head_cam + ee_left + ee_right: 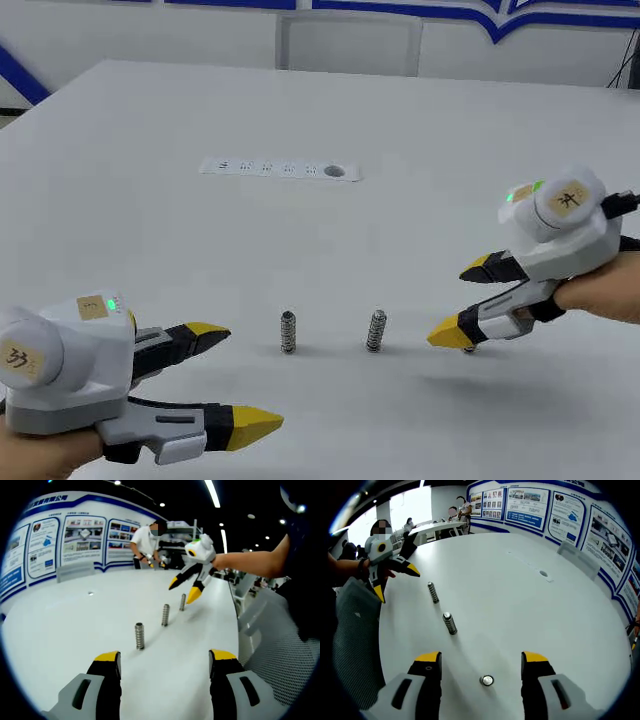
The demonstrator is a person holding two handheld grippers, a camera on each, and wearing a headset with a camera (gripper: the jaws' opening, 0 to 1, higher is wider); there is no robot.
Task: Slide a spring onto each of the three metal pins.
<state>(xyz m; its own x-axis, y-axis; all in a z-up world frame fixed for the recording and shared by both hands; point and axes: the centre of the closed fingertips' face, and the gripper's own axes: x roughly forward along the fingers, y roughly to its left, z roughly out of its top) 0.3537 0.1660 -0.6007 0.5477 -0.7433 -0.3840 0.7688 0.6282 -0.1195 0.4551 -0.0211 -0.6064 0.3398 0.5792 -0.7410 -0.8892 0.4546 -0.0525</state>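
Near the table (320,150) front, left hand-held gripper (252,376) and right hand-held gripper (448,305) gape empty; each spring (288,332) looks light, squashy, rollable: pinch gently mid-coil.

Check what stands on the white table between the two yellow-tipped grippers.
In the head view, two upright spring-wrapped metal pins: the left pin and the middle pin. A third pin stands at the right gripper's tips.
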